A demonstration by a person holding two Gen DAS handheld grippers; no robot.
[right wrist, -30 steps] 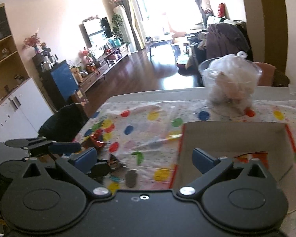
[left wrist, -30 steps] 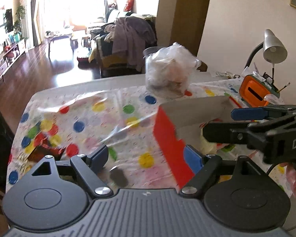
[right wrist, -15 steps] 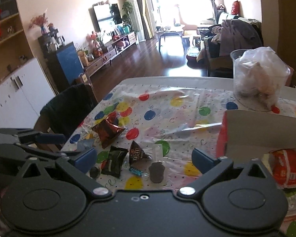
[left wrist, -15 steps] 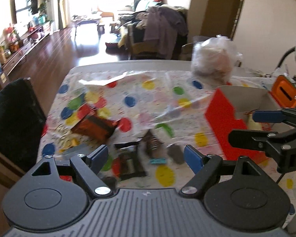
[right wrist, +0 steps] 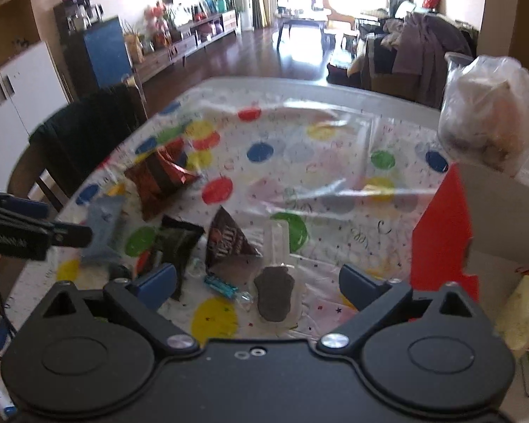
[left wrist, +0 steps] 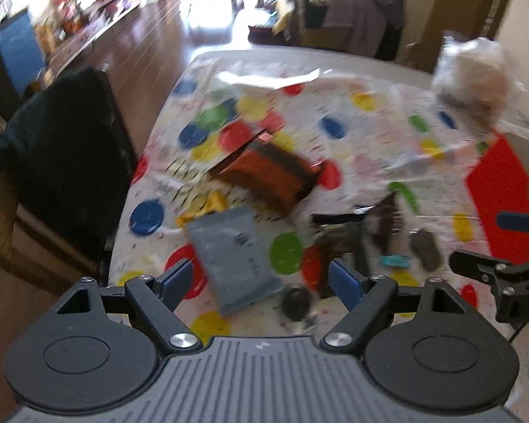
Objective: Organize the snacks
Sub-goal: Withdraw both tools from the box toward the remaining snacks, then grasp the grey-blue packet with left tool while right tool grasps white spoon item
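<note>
Snacks lie scattered on the polka-dot tablecloth (left wrist: 363, 81) in the left wrist view: a grey packet (left wrist: 238, 253) sits between the spread, empty fingers of the left gripper (left wrist: 261, 280), an orange-brown bag (left wrist: 268, 174) beyond.

Right wrist view: the right gripper (right wrist: 259, 282) gapes empty over a dark cookie (right wrist: 275, 294), a brown M&M's pouch (right wrist: 227, 243) just behind, the red box (right wrist: 442, 225) at right.

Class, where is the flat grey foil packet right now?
The flat grey foil packet lies on the spotted tablecloth, between the open left tongs.
</note>
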